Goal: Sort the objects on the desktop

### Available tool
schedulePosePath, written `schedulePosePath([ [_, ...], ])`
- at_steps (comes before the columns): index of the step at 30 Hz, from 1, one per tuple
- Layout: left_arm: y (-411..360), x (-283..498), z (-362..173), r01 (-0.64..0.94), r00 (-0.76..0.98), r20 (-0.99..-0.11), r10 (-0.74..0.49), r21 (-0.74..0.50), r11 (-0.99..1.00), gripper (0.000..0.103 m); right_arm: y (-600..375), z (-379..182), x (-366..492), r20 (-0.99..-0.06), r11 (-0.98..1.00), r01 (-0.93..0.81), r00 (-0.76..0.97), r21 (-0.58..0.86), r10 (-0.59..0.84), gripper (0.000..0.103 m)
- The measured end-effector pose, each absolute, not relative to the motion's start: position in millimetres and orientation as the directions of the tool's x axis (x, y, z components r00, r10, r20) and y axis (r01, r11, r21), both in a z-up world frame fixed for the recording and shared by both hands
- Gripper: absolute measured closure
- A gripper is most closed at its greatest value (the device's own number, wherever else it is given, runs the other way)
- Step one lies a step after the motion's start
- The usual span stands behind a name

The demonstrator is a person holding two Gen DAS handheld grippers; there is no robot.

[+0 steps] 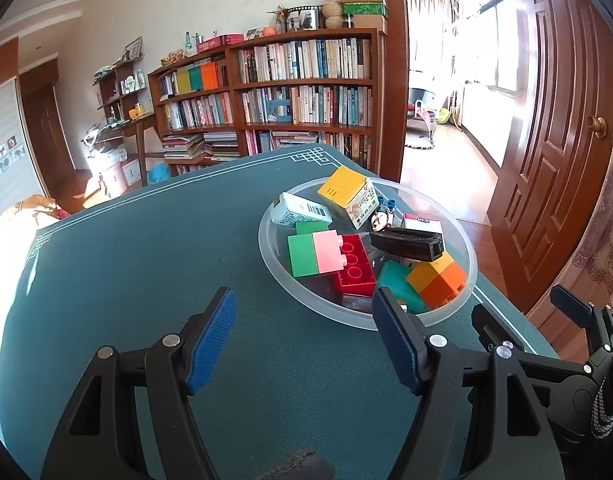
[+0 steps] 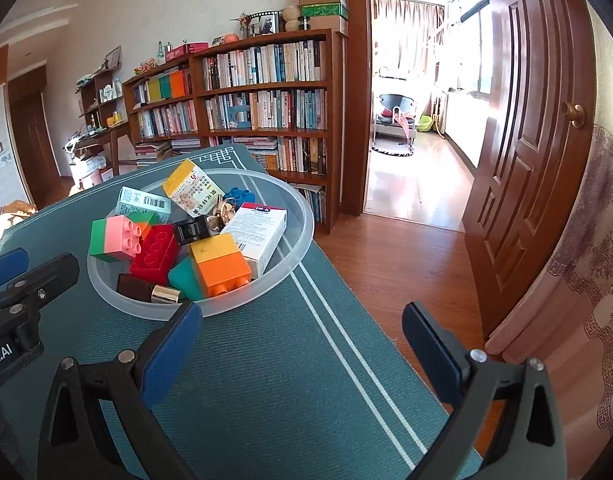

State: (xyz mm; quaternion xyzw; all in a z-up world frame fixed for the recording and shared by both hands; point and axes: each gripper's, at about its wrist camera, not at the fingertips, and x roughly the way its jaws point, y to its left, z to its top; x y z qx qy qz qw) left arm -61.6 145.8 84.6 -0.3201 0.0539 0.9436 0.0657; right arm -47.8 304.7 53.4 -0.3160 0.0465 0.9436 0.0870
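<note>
A clear plastic bowl (image 1: 274, 268) (image 2: 302, 236) stands on the teal table mat, heaped with mixed items. Inside lie a green-and-pink brick (image 1: 312, 254) (image 2: 114, 238), a red brick (image 1: 354, 270) (image 2: 156, 254), an orange-and-yellow brick (image 1: 436, 280) (image 2: 220, 264), a yellow medicine box (image 1: 348, 194) (image 2: 190, 190), a white box (image 2: 258, 236), a black clip (image 1: 406, 242) and a teal piece (image 1: 398, 290). My left gripper (image 1: 304, 304) hangs open just in front of the bowl. The right gripper (image 2: 302, 318) is open near the bowl's right front.
The teal mat (image 1: 146, 280) has bare room left of the bowl. Its right edge (image 2: 386, 360) drops to a wooden floor. A bookshelf (image 1: 302, 92) stands behind the table, and a wooden door (image 2: 526, 160) stands open at the right.
</note>
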Motion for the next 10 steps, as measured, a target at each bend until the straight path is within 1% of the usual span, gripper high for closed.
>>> schedulePosePath([
  [10,145.9,-62.7,84.3,-0.173,-0.782,-0.615,0.104,0.054,-0.983,0.029,307.1,49.6,-49.9,-0.622,-0.983,-0.177,-0.776,0.055,0.105,0.002],
])
